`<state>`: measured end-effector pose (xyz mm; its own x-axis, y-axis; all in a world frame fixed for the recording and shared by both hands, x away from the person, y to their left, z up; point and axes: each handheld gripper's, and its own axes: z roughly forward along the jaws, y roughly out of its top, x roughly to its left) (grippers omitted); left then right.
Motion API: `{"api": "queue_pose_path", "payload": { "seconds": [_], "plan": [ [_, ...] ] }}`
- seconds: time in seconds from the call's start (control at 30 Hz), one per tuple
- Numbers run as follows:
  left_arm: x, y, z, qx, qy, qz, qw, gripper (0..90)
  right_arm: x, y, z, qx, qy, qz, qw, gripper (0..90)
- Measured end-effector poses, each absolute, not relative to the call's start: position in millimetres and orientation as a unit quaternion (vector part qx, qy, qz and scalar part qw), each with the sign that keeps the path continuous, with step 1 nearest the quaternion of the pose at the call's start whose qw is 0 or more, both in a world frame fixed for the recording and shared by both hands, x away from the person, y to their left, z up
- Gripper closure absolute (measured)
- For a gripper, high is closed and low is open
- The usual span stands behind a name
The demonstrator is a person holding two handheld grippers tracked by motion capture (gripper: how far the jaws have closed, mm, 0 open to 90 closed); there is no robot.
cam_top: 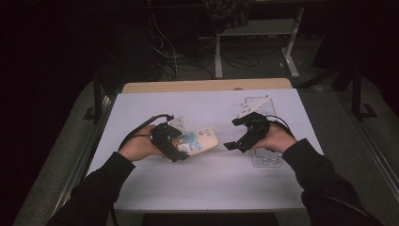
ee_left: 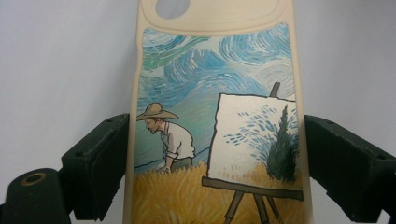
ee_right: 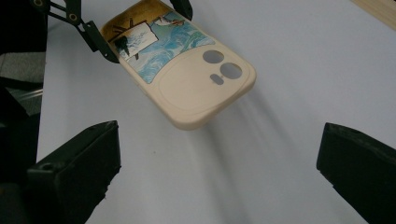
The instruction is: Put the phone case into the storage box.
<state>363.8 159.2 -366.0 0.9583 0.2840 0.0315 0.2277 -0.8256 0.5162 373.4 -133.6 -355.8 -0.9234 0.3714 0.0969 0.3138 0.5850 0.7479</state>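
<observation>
Cream phone case (ee_left: 212,121) was clamped in the left gripper (cam_top: 175,143), lifted toward three o'clock so the right gripper (cam_top: 241,134), jaws wide and empty, could reach it.

Both of the person's forearms come in low in dark sleeves, elbows wide, hands drawn toward each other. The left hand (cam_top: 139,147) wraps around the left gripper (cam_top: 190,147), which points across toward the other hand; its jaws stand wide and press on both long edges of the phone case (ee_left: 215,116), holding it off the table. The right hand (cam_top: 275,140) grips the right gripper (cam_top: 232,133) from behind and aims it back at the left one. Its jaws are spread far apart with nothing between them. A black cable loops back from each gripper over the wrist.
</observation>
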Motion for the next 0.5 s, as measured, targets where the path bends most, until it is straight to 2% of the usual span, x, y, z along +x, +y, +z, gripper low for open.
{"api": "queue_pose_path", "payload": {
  "seconds": [0.5],
  "plan": [
    [360.8, 144.9, -363.5, 0.962, 0.070, 0.043, 0.259, 11.0, 381.5, -118.3, -352.7, 0.151, 0.897, 0.415, 0.007, 0.0]
  ]
}}
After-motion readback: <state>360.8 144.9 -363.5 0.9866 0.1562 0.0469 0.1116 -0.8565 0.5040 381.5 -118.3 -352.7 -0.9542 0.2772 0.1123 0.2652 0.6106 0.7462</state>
